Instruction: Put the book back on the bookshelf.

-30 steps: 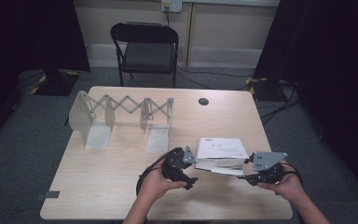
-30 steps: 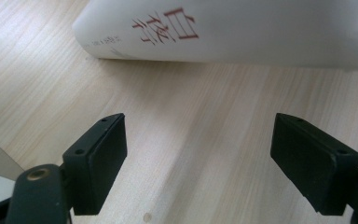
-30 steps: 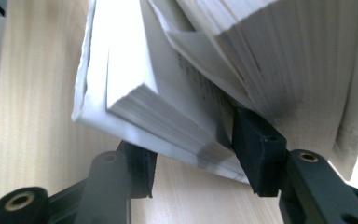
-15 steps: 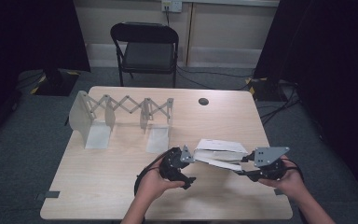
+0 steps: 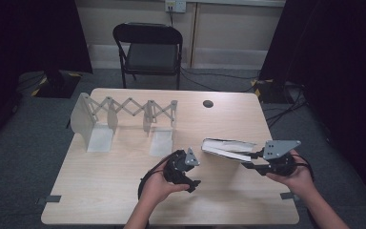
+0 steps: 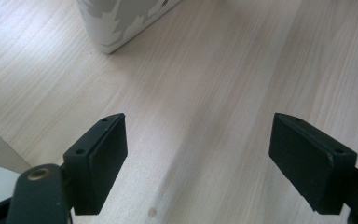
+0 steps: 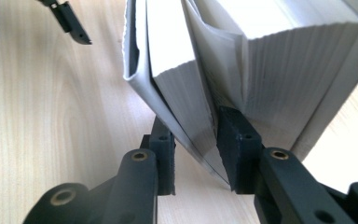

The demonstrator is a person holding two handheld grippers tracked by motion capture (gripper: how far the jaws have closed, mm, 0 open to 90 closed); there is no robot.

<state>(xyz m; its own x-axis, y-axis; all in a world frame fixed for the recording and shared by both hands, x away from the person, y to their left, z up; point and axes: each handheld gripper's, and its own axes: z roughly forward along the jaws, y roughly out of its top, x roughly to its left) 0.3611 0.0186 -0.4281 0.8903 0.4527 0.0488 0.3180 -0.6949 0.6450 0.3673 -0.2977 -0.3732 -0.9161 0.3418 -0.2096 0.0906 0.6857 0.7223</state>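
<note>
No writing can be read on anything. Far left of the white-covered paperback book (image 5: 226, 147), a white expanding accordion file rack (image 5: 124, 119) stands on the pale wooden table (image 5: 100, 191). The left gripper (image 5: 190, 172), just left of the book, gapes wide and empty. The right gripper (image 7: 193, 149) pinches the book's lower pages, lifting it off the table.

We see the pale wooden table (image 5: 124, 191) evenly lit from overhead in the high view, while dark curtains (image 5: 28, 33) at both sides sink into near black with no detail. Soft, short shadows lie under the white folding rack (image 5: 124, 114) near the table's far left edge. In the left gripper view the wood grain is washed bright toward the top left corner, and the black jaws are softly blurred. In the right gripper view the thick white book's (image 7: 261, 60) page edges glare, and the nearest black hardware is out of focus.
</note>
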